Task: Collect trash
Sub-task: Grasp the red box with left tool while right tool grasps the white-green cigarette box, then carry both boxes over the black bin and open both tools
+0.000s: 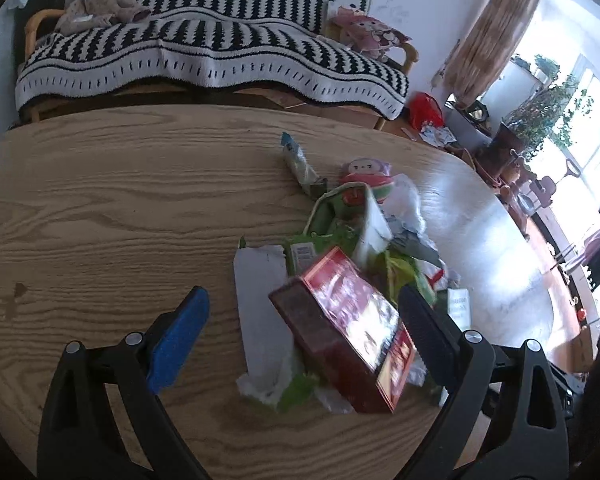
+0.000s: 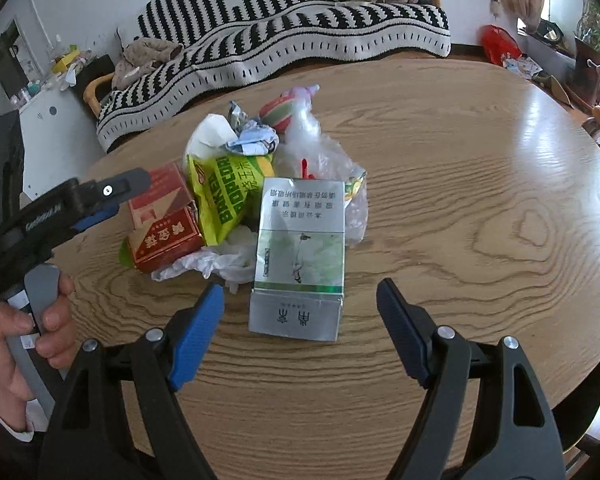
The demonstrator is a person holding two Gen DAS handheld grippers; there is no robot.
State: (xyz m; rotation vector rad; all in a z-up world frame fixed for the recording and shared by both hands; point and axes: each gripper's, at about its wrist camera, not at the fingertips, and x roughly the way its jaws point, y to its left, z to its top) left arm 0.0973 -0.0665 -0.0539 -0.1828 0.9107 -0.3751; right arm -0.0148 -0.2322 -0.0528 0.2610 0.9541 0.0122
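A heap of trash lies on the wooden table (image 2: 460, 200). A red cigarette box (image 1: 348, 328) lies between the open jaws of my left gripper (image 1: 304, 312); the box is blurred and I cannot tell whether a pad touches it. The box shows in the right wrist view (image 2: 164, 232) with the left gripper (image 2: 112, 200) beside it. My right gripper (image 2: 300, 308) is open around the near end of a silver-green cigarette pack (image 2: 300, 256), not touching. A yellow-green popcorn bag (image 2: 228, 192), white tissue (image 2: 212, 260), clear plastic (image 2: 324, 152) and a wrapper tube (image 1: 300, 164) lie there too.
A sofa with a black-and-white striped blanket (image 1: 220, 52) stands behind the table. A red bag (image 1: 424, 108) and clutter lie on the floor at the right, by plants and a bright window. My hand (image 2: 20, 340) holds the left gripper's handle.
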